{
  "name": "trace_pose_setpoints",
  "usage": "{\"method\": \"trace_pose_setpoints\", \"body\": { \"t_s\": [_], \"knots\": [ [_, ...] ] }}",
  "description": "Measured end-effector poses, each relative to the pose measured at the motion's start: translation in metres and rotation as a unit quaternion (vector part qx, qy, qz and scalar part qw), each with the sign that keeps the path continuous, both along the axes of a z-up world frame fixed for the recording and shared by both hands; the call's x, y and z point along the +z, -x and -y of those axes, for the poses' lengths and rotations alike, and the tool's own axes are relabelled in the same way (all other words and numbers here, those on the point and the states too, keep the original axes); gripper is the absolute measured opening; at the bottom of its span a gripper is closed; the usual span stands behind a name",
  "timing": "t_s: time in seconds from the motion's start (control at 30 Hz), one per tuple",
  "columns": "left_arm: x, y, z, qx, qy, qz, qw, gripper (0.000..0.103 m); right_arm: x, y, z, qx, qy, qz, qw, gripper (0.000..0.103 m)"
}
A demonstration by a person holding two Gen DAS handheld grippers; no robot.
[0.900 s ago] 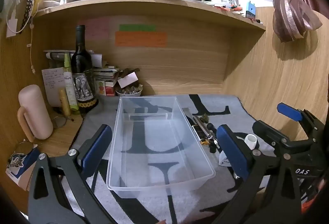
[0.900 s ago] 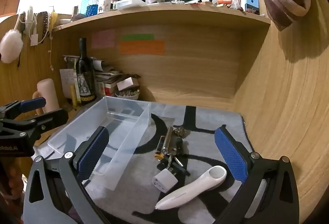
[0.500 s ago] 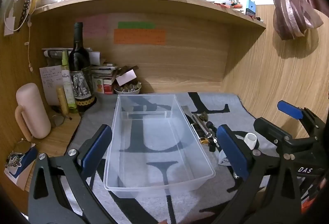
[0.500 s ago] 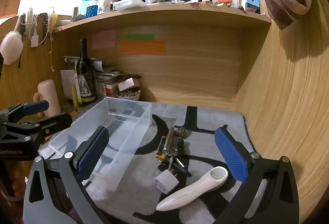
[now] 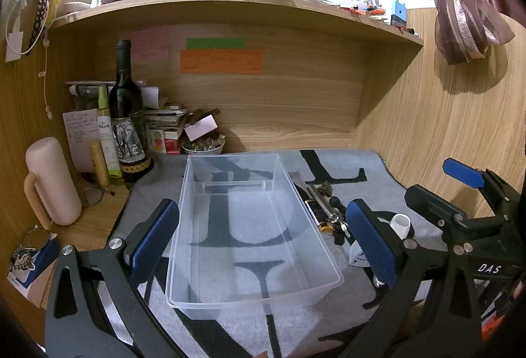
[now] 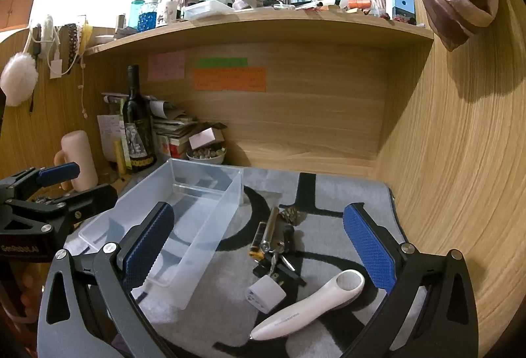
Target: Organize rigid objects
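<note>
- My left gripper point(image 5: 263, 236) hangs over the near end of the clear plastic bin point(image 5: 250, 223) — jaws spread wide, nothing between the blue pads.
- My right gripper point(image 6: 259, 246) is likewise fully spread and holds nothing; it sits above the loose items on the grey patterned mat point(image 6: 332, 193).
- The bin stands empty on the mat, long axis running away from me, left of the loose items and apart from them.
- Loose items, all on the mat to the right of the bin: a white wand-shaped device point(image 6: 312, 305) lying nearest me, a white plug adapter point(image 6: 264, 294) just beside its thin end, and a cluster of keys with a metal cylinder point(image 6: 271, 231) further back.
- From the left wrist view only the round head of the wand point(image 5: 401, 223) shows past the right pad.
- Worktop point(image 5: 95, 220) background — a dark wine bottle point(image 5: 126, 124) upright in the left rear corner, a pink handled flask point(image 5: 49, 184) nearer the left edge, a small bowl point(image 5: 203, 146) behind the bin.
- The shelf point(image 5: 230, 10) above is crowded with bottles and jars.
</note>
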State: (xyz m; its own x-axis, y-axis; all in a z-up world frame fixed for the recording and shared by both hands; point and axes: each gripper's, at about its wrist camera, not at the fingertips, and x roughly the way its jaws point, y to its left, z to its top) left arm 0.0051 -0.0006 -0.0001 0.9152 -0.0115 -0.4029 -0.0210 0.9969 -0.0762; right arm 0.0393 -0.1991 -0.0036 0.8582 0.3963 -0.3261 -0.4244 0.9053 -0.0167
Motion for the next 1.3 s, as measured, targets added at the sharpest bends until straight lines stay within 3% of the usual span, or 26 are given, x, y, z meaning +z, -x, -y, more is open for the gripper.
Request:
{"method": "trace_pose_setpoints", "body": {
  "t_s": [1.3],
  "knots": [
    [-0.0021, -0.0023, 0.0034, -0.003, -0.001, -0.004, 1.0000, 0.103, 0.0008, -0.0007, 0.0014, 0.002, -0.001, 0.001, 1.000, 0.103]
  ]
}}
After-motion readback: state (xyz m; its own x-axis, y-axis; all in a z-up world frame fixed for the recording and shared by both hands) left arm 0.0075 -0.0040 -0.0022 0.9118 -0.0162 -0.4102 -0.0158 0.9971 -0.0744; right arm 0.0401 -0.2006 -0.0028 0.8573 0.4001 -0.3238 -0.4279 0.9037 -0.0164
